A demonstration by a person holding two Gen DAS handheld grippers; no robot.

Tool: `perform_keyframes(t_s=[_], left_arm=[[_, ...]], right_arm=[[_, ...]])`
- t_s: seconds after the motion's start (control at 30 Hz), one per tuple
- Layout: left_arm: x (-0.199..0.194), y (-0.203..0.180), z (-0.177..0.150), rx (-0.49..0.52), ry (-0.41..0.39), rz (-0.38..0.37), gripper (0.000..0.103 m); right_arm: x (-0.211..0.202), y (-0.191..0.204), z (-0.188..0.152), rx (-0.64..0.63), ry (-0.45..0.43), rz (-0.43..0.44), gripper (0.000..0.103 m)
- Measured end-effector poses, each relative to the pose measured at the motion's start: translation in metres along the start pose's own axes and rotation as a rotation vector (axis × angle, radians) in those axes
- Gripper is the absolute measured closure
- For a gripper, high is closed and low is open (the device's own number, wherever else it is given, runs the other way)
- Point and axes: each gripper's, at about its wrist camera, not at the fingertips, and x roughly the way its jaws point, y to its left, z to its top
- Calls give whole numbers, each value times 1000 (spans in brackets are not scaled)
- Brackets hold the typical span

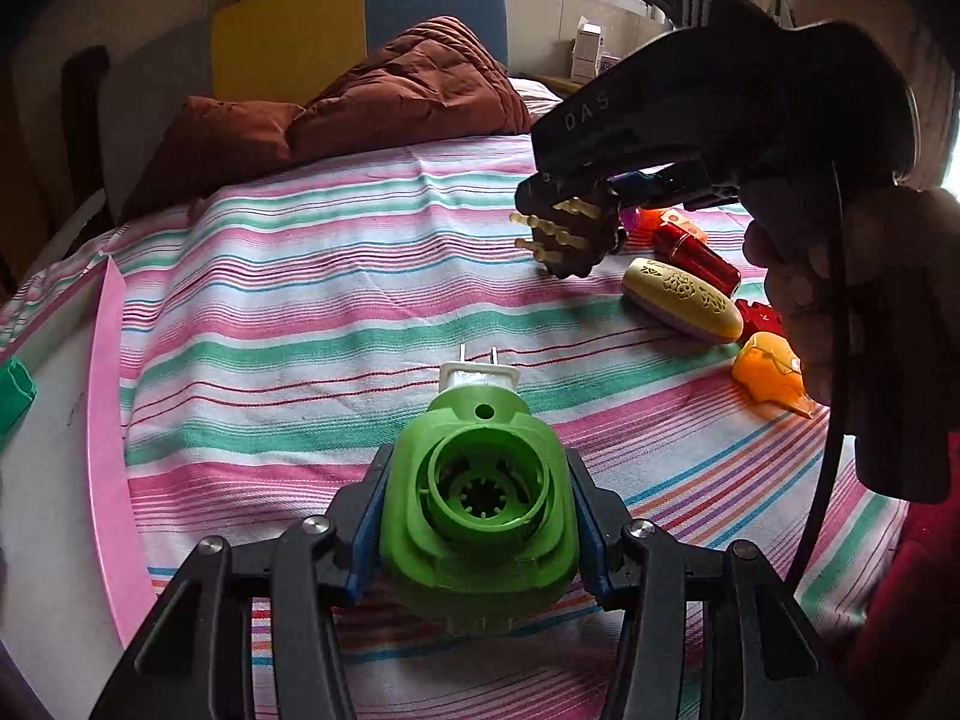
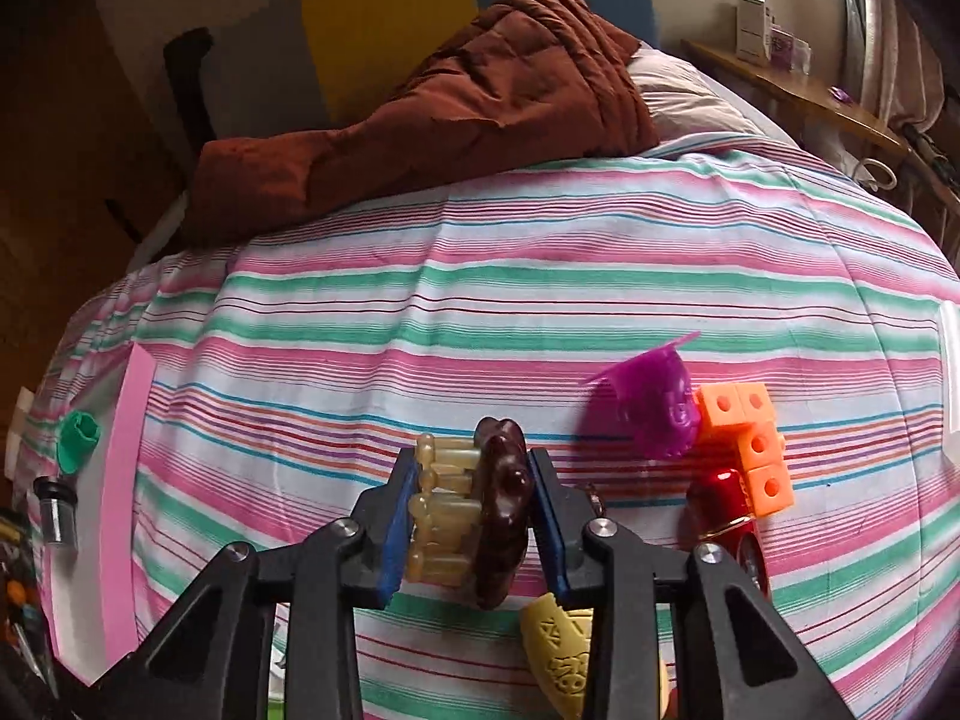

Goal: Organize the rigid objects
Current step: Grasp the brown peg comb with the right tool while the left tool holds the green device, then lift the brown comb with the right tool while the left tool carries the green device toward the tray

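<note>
My left gripper (image 1: 477, 507) is shut on a green plug-in device (image 1: 480, 516) with white prongs, held just above the striped bedsheet (image 1: 300, 312). My right gripper (image 2: 474, 525) is shut on a brown massage brush with tan pegs (image 2: 474, 516); it also shows in the left wrist view (image 1: 570, 234), held above the sheet at the right. On the sheet lie a yellow oval brush (image 1: 681, 300), a red cylinder (image 1: 696, 252), an orange piece (image 1: 771, 375), a purple plastic piece (image 2: 651, 408) and orange cubes (image 2: 747, 438).
A white board with a pink edge (image 1: 105, 420) lies at the left, holding a green cap (image 2: 77, 438) and a small dark vial (image 2: 57, 510). A brown quilt (image 1: 360, 102) is heaped at the far end. A shelf with boxes (image 2: 780, 42) stands at the right.
</note>
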Motion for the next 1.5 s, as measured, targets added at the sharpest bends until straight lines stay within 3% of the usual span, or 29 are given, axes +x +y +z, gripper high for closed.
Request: perform_keyframes(t_s=[0.1, 0.37, 0.83, 1.5], left_arm=[[-1, 1, 0, -16, 14, -3, 51], [-11, 0, 5, -49, 81, 14, 51], [-73, 1, 23, -69, 1, 29, 51], [-109, 36, 1, -156, -9, 85, 51]], right_arm=[[4, 8, -1, -26, 30, 80, 68], [13, 4, -2, 30, 70, 124, 68], [13, 12, -3, -12, 55, 97, 67], [14, 28, -9, -116, 17, 25, 67]])
